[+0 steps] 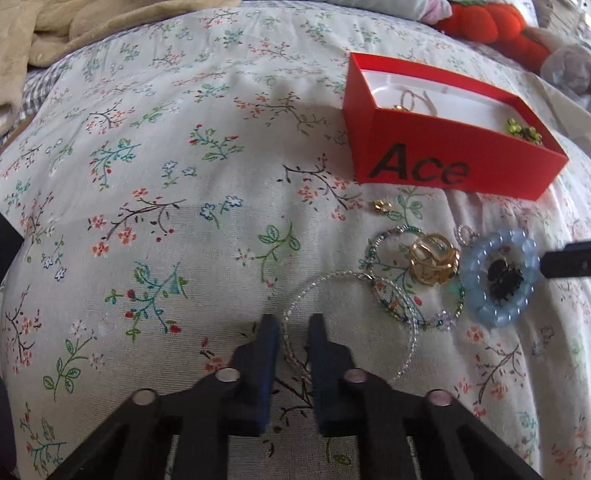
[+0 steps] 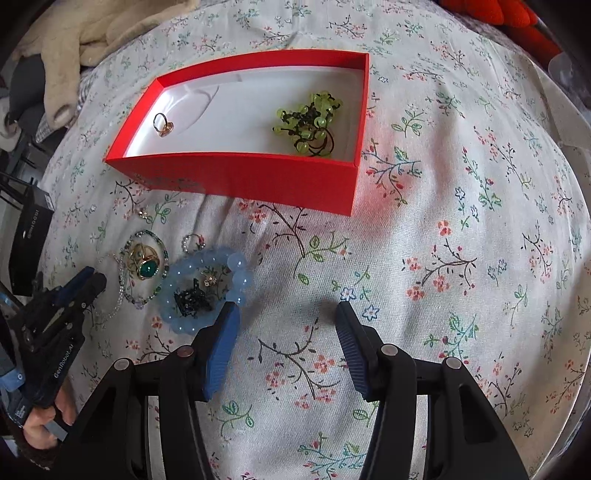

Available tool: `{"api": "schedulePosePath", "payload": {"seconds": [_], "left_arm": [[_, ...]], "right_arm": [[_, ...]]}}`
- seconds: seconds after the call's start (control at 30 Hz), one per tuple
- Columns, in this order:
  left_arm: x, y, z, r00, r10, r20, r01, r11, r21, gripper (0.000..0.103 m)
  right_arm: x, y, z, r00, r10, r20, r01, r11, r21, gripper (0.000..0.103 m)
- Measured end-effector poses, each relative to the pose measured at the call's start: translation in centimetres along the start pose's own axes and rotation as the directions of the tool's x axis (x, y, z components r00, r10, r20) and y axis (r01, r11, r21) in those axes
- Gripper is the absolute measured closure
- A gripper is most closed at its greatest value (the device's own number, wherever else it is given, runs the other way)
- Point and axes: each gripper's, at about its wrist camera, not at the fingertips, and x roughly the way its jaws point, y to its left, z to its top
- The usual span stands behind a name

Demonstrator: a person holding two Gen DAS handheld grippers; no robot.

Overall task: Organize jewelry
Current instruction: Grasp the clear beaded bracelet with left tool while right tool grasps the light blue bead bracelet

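Observation:
A red box (image 1: 436,162) (image 2: 240,177) marked "Ace" lies on the floral bedspread and holds a gold ring (image 2: 162,123) and a green bead piece (image 2: 314,122). Loose jewelry lies before it: a clear bead bracelet (image 1: 369,314), a green bead bracelet (image 1: 384,243), a gold brooch (image 1: 434,264) (image 2: 146,264), a blue bead bracelet (image 1: 498,277) (image 2: 207,288) around a black clip (image 2: 194,297), and a small gold piece (image 1: 382,206). My left gripper (image 1: 293,325) (image 2: 88,280) has its fingers narrowly apart astride the clear bracelet's strand. My right gripper (image 2: 286,310) is open and empty, its left finger at the blue bracelet's edge.
A beige blanket (image 1: 92,26) lies at the back left. A red plush toy (image 1: 495,22) lies at the back right. A black box (image 2: 31,240) stands at the bed's left edge. The right gripper's tip (image 1: 565,262) shows beside the blue bracelet.

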Motion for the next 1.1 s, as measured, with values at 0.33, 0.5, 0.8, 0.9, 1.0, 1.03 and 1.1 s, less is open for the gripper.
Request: {"api": "schedulePosePath", "payload": {"seconds": [0.33, 0.5, 0.8, 0.9, 1.0, 1.03, 1.1], "left_arm": [[-0.1, 0.2, -0.3, 1.0, -0.012, 0.013, 0.012, 1.0, -0.01, 0.1], [0.0, 0.1, -0.3, 1.0, -0.006, 0.01, 0.006, 1.0, -0.017, 0.101], [-0.3, 0.0, -0.2, 1.0, 0.0, -0.009, -0.001, 0.998, -0.06, 0.103], [-0.6, 0.4, -0.1, 1.0, -0.013, -0.02, 0.011, 0.996, -0.09, 0.103], [-1.0, 0.7, -0.1, 0.999, -0.025, -0.022, 0.023, 0.993, -0.116, 0.103], [-1.2, 0.6, -0.2, 1.0, -0.024, -0.02, 0.022, 0.993, -0.118, 0.103], [-1.6, 0.5, -0.2, 1.0, -0.023, -0.019, 0.021, 0.993, -0.119, 0.103]], "right_arm": [[1.1, 1.8, 1.2, 0.999, 0.021, 0.043, -0.021, 1.0, -0.01, 0.065], [1.5, 2.0, 1.2, 0.998, -0.008, 0.068, 0.009, 1.0, -0.023, 0.073], [0.8, 2.7, 1.1, 0.995, -0.03, 0.096, 0.039, 0.995, -0.087, 0.091], [0.1, 2.5, 1.0, 0.996, 0.007, 0.093, -0.001, 0.998, -0.067, 0.091], [-0.9, 2.5, 0.6, 0.994, 0.036, 0.102, -0.029, 0.997, -0.066, 0.091], [-1.3, 2.6, 0.4, 0.993, 0.044, 0.106, -0.037, 0.997, -0.068, 0.091], [-2.1, 2.8, 0.2, 0.991, 0.063, 0.115, -0.055, 0.996, -0.074, 0.091]]}}
